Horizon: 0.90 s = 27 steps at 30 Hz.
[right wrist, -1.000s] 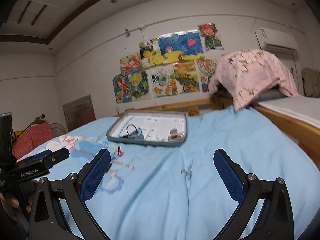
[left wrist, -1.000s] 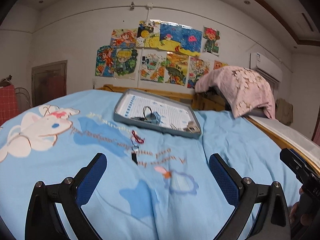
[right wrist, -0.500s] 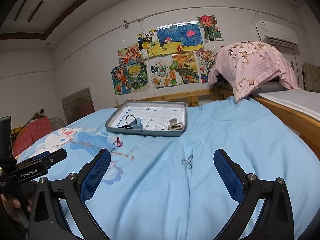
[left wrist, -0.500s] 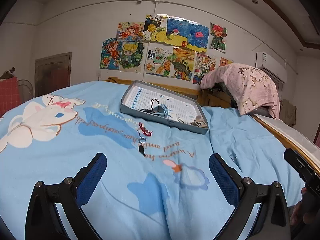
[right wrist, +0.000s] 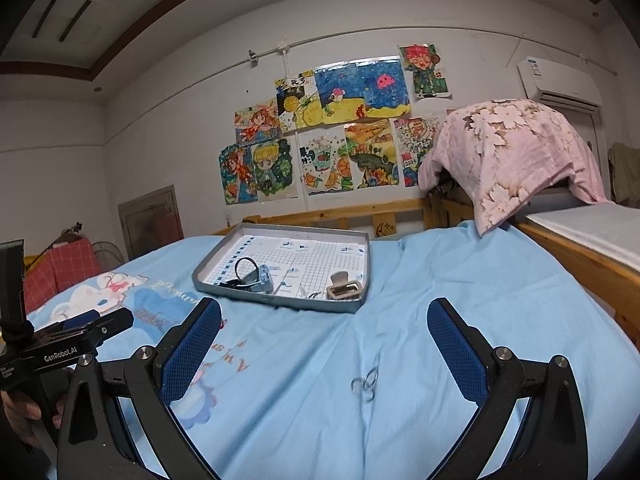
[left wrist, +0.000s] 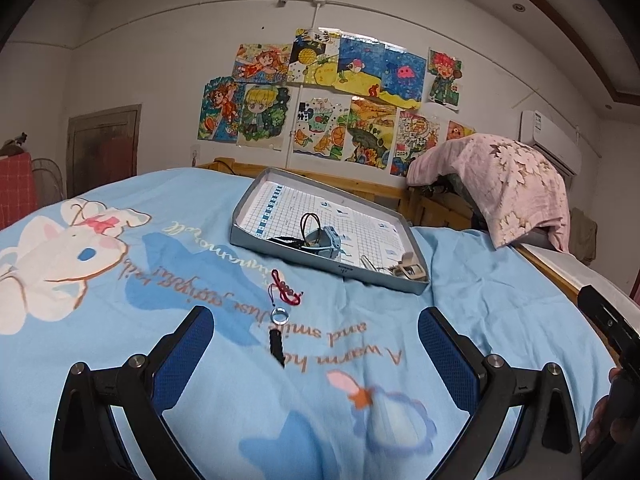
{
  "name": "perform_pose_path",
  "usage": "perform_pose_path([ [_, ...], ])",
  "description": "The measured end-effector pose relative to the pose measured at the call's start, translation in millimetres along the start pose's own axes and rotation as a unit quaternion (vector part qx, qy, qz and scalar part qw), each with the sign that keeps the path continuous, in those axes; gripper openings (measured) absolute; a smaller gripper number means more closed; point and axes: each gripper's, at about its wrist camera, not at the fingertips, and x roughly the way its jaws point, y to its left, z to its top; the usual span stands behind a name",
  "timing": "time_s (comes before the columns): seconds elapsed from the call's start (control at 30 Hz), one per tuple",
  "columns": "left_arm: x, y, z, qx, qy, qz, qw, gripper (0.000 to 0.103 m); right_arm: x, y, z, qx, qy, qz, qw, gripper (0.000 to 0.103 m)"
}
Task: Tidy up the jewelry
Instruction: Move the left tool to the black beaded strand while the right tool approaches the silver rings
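Observation:
A grey tray (left wrist: 340, 270) (right wrist: 280, 302) lies on the blue bedspread and holds a black cord with a blue-grey charm (left wrist: 320, 236) (right wrist: 256, 276) and a beige clip (left wrist: 410, 268) (right wrist: 344, 289). In front of it on the bed lies a red-cord pendant with a silver ring and black tassel (left wrist: 280, 314). A thin silver wire piece (right wrist: 366, 382) rests on the cloth nearer the right side. My left gripper (left wrist: 312, 344) is open, with the pendant just ahead between its fingers. My right gripper (right wrist: 324, 340) is open above the wire piece, holding nothing.
The bed's wooden frame (right wrist: 580, 256) runs along the right and back. A pink flowered cloth (right wrist: 512, 152) covers something at the head end. Drawings (left wrist: 328, 100) hang on the wall. A hand holds the other gripper's handle at each view's edge.
Both grippers have tilted downwards and come closer to the bed; the tray, the pendant and the wire piece now look larger and nearer. Both stay open.

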Motion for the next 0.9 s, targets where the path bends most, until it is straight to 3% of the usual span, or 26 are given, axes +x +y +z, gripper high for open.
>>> perform_pose_path([
  [0.27, 46.1, 11.7, 14.0, -0.025, 0.002, 0.012, 0.9996, 0.103, 52.8, 1.0, 20.6, -0.026, -0.002, 0.003, 1.000, 0.101],
  [0.4, 70.3, 14.3, 14.4, -0.010, 0.028, 0.022, 0.9993, 0.103, 69.2, 2.2, 20.6, -0.029, -0.003, 0.001, 1.000, 0.101],
  [0.53, 95.2, 18.2, 6.1, 0.011, 0.076, 0.028, 0.9966, 0.103, 90.5, -2.5, 4.2, -0.016, 0.042, 0.013, 0.999, 0.101],
  [0.7, 114.0, 25.6, -9.5, 0.011, 0.125, 0.004, 0.9921, 0.103, 115.7, -8.7, -22.3, 0.009, 0.122, 0.048, 0.991, 0.101],
  [0.9, 126.0, 22.2, -23.5, 0.031, 0.156, -0.038, 0.9865, 0.089, 130.1, -9.1, -53.0, 0.031, 0.189, 0.072, 0.979, 0.100],
])
